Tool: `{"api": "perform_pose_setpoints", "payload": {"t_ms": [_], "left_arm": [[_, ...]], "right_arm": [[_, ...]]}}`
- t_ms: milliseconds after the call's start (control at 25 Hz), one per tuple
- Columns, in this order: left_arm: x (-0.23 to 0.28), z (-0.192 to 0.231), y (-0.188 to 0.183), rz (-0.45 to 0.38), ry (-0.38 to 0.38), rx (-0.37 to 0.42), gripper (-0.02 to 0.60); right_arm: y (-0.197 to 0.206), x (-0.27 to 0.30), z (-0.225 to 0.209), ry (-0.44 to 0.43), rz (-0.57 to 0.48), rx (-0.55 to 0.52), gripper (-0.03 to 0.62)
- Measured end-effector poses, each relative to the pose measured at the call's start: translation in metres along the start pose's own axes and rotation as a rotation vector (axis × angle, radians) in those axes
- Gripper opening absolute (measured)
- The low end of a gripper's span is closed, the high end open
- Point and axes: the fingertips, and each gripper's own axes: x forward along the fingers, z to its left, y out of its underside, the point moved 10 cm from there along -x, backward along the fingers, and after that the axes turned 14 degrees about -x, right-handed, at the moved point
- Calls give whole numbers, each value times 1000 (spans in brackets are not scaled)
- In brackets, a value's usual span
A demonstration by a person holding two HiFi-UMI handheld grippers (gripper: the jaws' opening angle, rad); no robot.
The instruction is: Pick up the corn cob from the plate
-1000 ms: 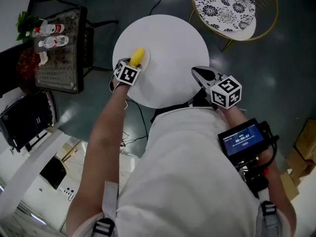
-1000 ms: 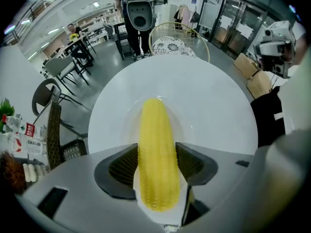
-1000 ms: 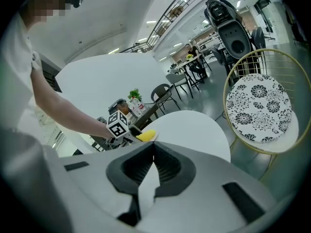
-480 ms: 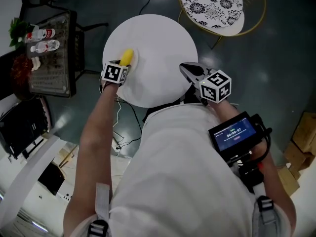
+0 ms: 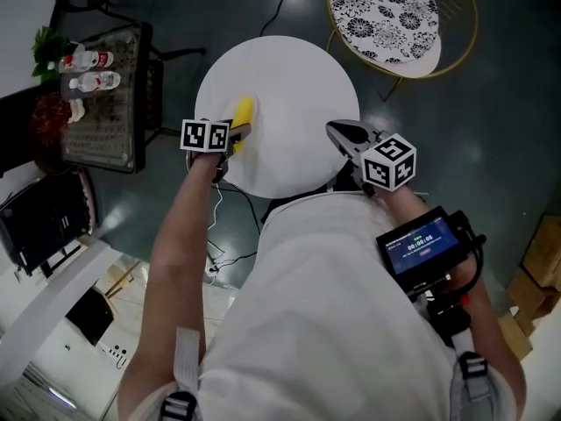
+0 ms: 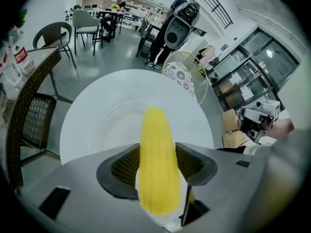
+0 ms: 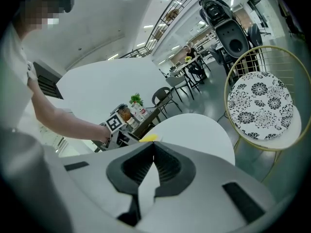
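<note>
Left gripper (image 6: 158, 165) grips the thick end of a yellow corn cob (image 6: 156, 140), its tip pointing over the white plate (image 6: 104, 125); the cob looks light, stiff and knobbly, best held mid-body; right gripper (image 7: 151, 168) is closed, empty.

White short-sleeved shirt (image 5: 333, 323), grey tongs (image 7: 153, 147), black ribbed pads (image 7: 168, 164), black-and-white marker cubes (image 5: 388, 161)

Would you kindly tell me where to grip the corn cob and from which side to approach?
Grip the thick half of the corn cob across its width, coming in along its length from the blunt end. It is round and tapers to the far tip, so the wide part probably gives the jaws most to bear on. The left gripper is shut on it this way.
</note>
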Motion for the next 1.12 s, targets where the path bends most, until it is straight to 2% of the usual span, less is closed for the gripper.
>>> {"api": "perform_pose_setpoints", "payload": {"t_ms": [240, 640, 960, 1120], "left_arm": [[-3, -13, 7, -50, 78, -55, 233], [-5, -52, 20, -106, 165, -62, 235], [11, -95, 27, -141, 169, -38, 235], [36, -125, 29, -143, 154, -58, 235]], "right_arm": [[-3, -2, 0, -2, -6, 0, 8], [-7, -14, -1, -5, -2, -2, 8], [-8, -24, -8, -57, -11, -34, 8], [-2, -36, -42, -89, -9, -20, 8]]}}
